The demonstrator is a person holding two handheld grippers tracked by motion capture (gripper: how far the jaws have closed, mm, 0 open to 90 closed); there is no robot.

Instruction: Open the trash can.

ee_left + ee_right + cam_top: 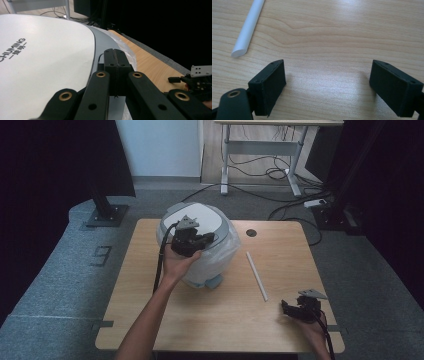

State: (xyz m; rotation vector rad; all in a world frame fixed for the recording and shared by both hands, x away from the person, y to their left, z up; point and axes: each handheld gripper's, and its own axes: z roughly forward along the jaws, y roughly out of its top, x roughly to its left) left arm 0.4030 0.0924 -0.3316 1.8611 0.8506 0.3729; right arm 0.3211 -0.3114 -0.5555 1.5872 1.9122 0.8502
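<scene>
A white and grey round appliance [212, 222] stands at the back left of the wooden table [220, 315], with clear plastic wrap [227, 251] around its body. Its white lid [45, 65] bears the word CHUMING. My left gripper [207, 239] hovers over the lid's near right edge; its jaws [115, 56] are shut, pads pressed flat together, and I see nothing between them. A white tube [257, 275] lies on the table to the right of the appliance. My right gripper [286, 308] rests low at the front right, open [327, 85] over bare wood, with the tube's end [248, 27] ahead to its left.
A round cable hole [251, 232] sits near the table's back edge. Beyond the table are a black stand base [105, 215], a desk frame [265, 150] and cables with a power strip [315, 203] on the grey floor.
</scene>
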